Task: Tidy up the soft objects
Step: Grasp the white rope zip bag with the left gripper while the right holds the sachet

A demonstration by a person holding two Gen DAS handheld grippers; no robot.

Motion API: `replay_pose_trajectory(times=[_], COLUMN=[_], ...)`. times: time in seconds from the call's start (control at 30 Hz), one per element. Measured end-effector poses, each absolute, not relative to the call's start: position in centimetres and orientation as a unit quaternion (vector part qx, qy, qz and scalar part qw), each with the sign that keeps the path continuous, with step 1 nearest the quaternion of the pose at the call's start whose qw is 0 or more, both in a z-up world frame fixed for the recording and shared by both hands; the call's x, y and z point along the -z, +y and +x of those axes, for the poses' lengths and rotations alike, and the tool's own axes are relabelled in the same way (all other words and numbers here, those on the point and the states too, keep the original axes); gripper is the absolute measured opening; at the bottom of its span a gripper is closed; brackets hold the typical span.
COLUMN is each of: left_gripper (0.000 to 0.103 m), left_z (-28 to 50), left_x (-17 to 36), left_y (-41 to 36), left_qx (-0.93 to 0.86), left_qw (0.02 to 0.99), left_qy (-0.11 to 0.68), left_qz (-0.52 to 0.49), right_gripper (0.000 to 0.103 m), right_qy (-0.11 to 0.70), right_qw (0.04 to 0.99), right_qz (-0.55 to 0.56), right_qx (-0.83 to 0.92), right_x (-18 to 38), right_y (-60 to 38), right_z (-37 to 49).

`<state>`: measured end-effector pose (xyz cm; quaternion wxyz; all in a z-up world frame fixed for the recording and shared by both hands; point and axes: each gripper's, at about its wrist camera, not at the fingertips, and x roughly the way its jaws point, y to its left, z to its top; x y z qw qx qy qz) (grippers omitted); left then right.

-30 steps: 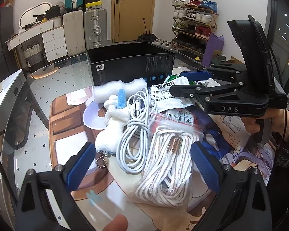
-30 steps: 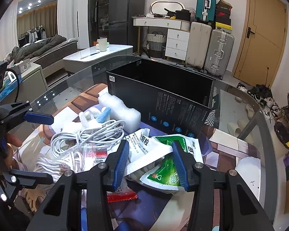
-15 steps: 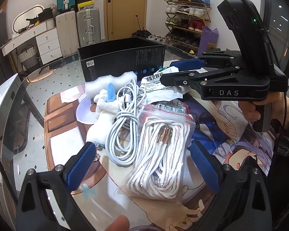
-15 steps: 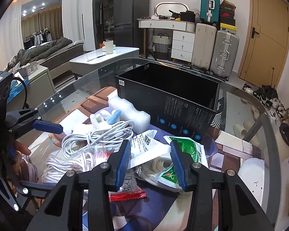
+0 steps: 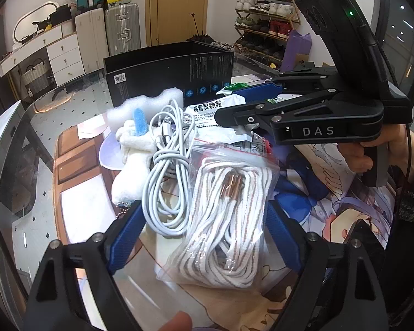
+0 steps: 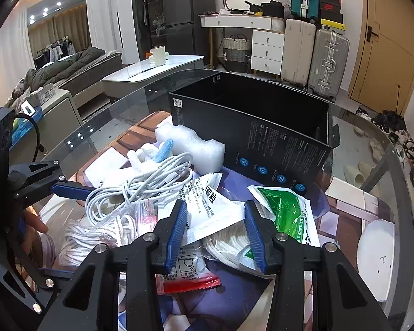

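My left gripper (image 5: 204,234) hangs over a clear bag of white rope (image 5: 226,220). Its jaws are closing, with the bag and the end of a coiled white cable (image 5: 165,179) between the blue pads; I see no firm press. My right gripper (image 6: 215,231) is shut on a white printed sachet (image 6: 207,209), just above a green-labelled bag of cord (image 6: 284,215). From the left wrist view the right gripper (image 5: 230,104) comes in from the right over the pile. Farther back lie a white plush toy (image 5: 132,143) and a foam block (image 6: 190,146). An open black box (image 6: 251,127) stands behind them.
The pile lies on a printed mat (image 5: 345,193) on a glass table (image 5: 27,165). A red sachet (image 6: 187,284) sits under my right gripper. A white disc (image 6: 375,259) is at the table's right edge. A person's hand (image 5: 358,154) holds the right gripper.
My left gripper's pads have drawn inward toward the rope bag and cable, and it has come closer to them. The right gripper narrowed slightly on the sachet, then held still.
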<state>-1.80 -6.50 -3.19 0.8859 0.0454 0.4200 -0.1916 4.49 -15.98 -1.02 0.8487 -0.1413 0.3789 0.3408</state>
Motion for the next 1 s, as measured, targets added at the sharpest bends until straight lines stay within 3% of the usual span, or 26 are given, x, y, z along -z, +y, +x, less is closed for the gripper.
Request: replay_pose_trajectory(times=[0.6,0.73,1.0], left_gripper=[0.085,0.086,0.079], left_z=[-1.5,-1.4,-1.3], left_x=[4.2,4.3,4.1], left_y=[-6.4,-7.2,-7.0], left_qx=[0.193,0.187,0.179], left_qw=[0.874,0.873,0.876], left_qy=[0.443,0.445,0.442], left_qz=[0.052,0.073,0.074], right_gripper=[0.052,0.075,0.077], right_qy=[0.39,0.394,0.408], right_qw=[0.808,0.793,0.76], right_qz=[-0.244,-0.253,-0.294], right_qx=[-0.369,-0.39,-0.412], right_x=[0.0,-0.5,0.5], right_y=[-14.0,-13.7,-11.6], right_z=[5.3,5.6,5.7])
